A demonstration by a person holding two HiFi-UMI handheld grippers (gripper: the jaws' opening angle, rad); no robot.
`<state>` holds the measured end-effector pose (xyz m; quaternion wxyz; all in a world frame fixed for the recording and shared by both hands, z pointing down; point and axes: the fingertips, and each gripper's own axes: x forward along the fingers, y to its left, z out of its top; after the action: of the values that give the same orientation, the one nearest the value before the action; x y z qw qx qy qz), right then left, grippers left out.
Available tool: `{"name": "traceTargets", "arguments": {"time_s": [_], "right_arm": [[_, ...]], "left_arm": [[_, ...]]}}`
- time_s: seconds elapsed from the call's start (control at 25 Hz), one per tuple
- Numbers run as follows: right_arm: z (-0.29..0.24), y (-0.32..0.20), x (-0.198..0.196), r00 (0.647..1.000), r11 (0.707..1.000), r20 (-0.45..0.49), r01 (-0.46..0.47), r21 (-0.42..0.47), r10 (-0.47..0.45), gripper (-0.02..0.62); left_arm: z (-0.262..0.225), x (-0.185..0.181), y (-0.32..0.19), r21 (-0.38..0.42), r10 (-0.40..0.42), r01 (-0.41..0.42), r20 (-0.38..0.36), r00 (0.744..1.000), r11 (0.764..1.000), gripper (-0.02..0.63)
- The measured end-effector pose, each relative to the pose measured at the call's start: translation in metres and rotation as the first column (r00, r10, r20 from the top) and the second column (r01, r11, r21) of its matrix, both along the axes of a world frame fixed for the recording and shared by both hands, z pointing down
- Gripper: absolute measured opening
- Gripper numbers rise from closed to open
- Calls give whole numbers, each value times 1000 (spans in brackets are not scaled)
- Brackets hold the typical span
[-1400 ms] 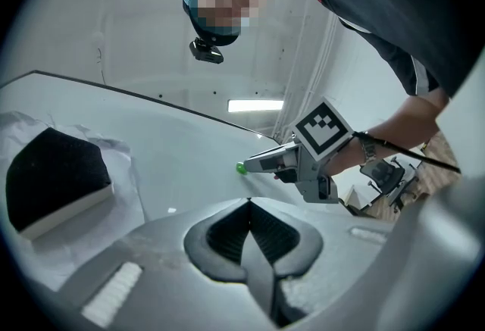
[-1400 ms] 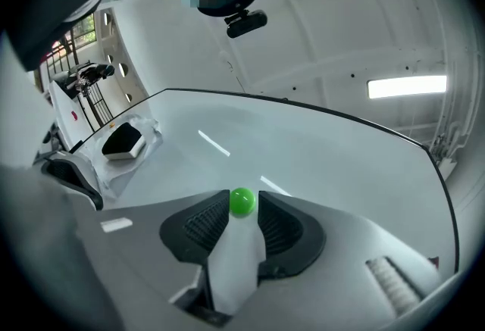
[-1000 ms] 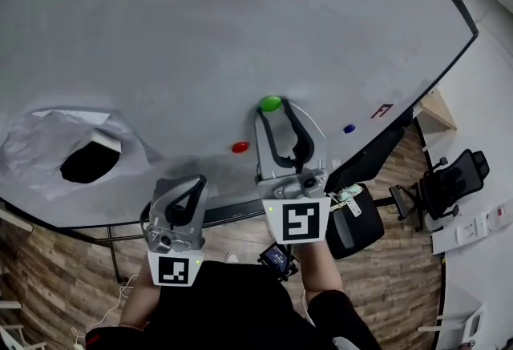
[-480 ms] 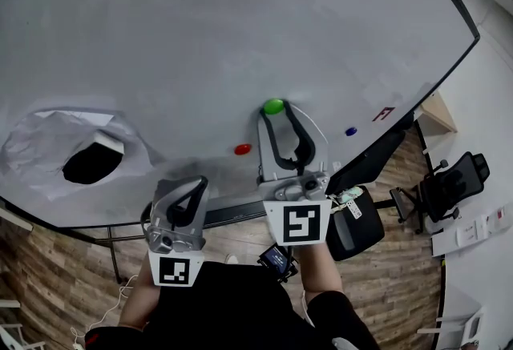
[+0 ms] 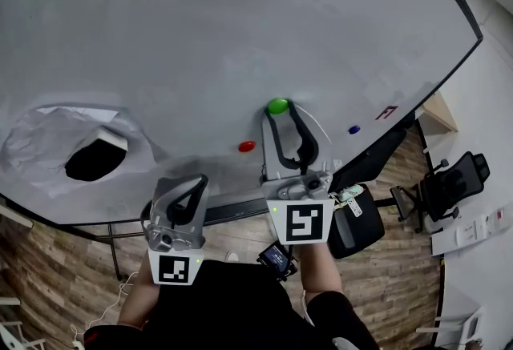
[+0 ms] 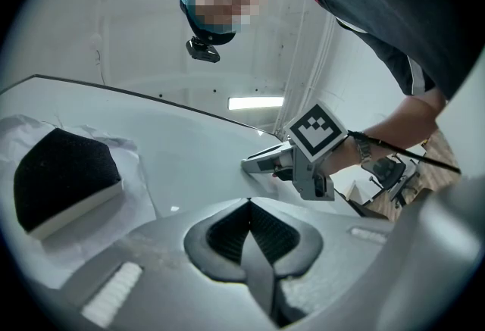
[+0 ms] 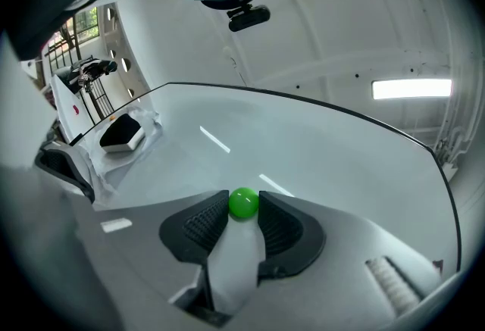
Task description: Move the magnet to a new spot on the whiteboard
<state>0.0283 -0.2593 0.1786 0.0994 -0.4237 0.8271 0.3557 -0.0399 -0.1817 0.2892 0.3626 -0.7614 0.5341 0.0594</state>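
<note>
A green magnet (image 5: 277, 105) sticks to the whiteboard (image 5: 200, 36), low and right of centre. My right gripper (image 5: 279, 109) reaches up to it. Its jaws have just been closing, and in the right gripper view the magnet (image 7: 243, 202) sits between the two tips with both pads against it. My left gripper (image 5: 198, 179) hangs lower left, off the magnets, and its jaws meet with nothing between them (image 6: 249, 202). The left gripper view also shows the right gripper (image 6: 246, 164) against the board.
A red magnet (image 5: 246, 146) sits just left of the right gripper and a blue magnet (image 5: 353, 130) further right near a red mark (image 5: 386, 111). A black eraser (image 5: 94, 158) lies on crumpled paper at the left. An office chair (image 5: 449, 180) stands beyond the board's right edge.
The right gripper's jaws have drawn in a little round the green magnet. Neither hand has shifted against the board; the head view has drifted slightly.
</note>
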Motion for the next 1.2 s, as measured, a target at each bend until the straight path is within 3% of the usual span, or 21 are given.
{"name": "traceTargets", "arguments": {"time_s": [0.68,1.2], "right_arm": [[8,30,-1,1000,1000,9,6,13,-6,124],[21,58,13,998,999,46,-50,-1,50,124]], "left_arm": [[6,1,13,-18,40,-39,7,999,999,2],[15,2,32,-40,96,-94,29,995,995,2]]}}
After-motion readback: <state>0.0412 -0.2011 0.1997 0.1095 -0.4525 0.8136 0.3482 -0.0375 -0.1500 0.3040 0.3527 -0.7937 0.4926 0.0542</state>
